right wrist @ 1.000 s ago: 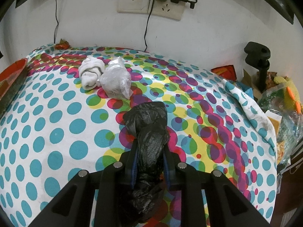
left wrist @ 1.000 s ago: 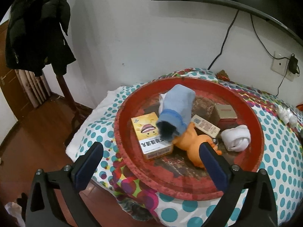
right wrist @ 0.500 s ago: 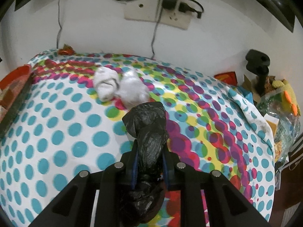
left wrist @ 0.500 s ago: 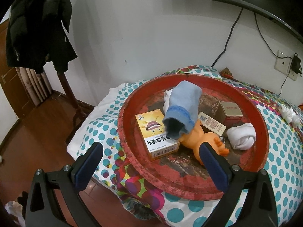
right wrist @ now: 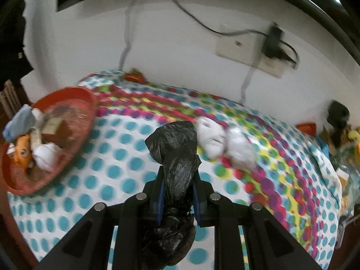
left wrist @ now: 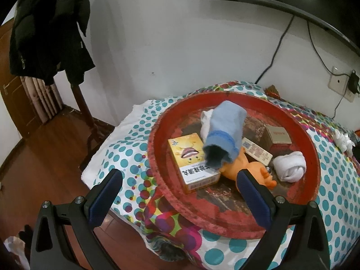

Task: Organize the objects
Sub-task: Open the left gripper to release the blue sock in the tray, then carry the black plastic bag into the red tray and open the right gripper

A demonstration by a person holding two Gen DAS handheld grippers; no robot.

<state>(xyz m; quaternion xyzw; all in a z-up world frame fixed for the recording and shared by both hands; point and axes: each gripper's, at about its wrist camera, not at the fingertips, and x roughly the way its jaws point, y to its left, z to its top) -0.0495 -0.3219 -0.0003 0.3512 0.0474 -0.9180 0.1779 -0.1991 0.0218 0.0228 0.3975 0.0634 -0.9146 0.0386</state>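
Note:
My right gripper (right wrist: pixel 178 175) is shut on a crumpled black plastic bag (right wrist: pixel 175 148) and holds it above the polka-dot tablecloth (right wrist: pixel 126 184). A round red tray (left wrist: pixel 299 132) holds a blue sock (left wrist: pixel 225 135), a yellow box (left wrist: pixel 191 159), an orange toy (left wrist: pixel 254 171), a white rolled sock (left wrist: pixel 290 166), a brown box (left wrist: pixel 277 135) and a flat carton (left wrist: pixel 256 151). The tray also shows at the left in the right wrist view (right wrist: pixel 85 103). My left gripper (left wrist: pixel 180 180) is open and empty, above the tray's near edge.
Two white bundles (right wrist: pixel 225 144) lie on the cloth beyond the bag. A wall socket with a plug (right wrist: pixel 272 45) is on the wall behind. A black coat (left wrist: pixel 47 27) hangs on a stand at the left, over wooden floor (left wrist: pixel 38 168). Clutter (right wrist: pixel 346 157) sits at the table's right edge.
My right gripper has lifted and swung left with the black bag, bringing the red tray into its view. The left gripper has pulled back slightly and stays open.

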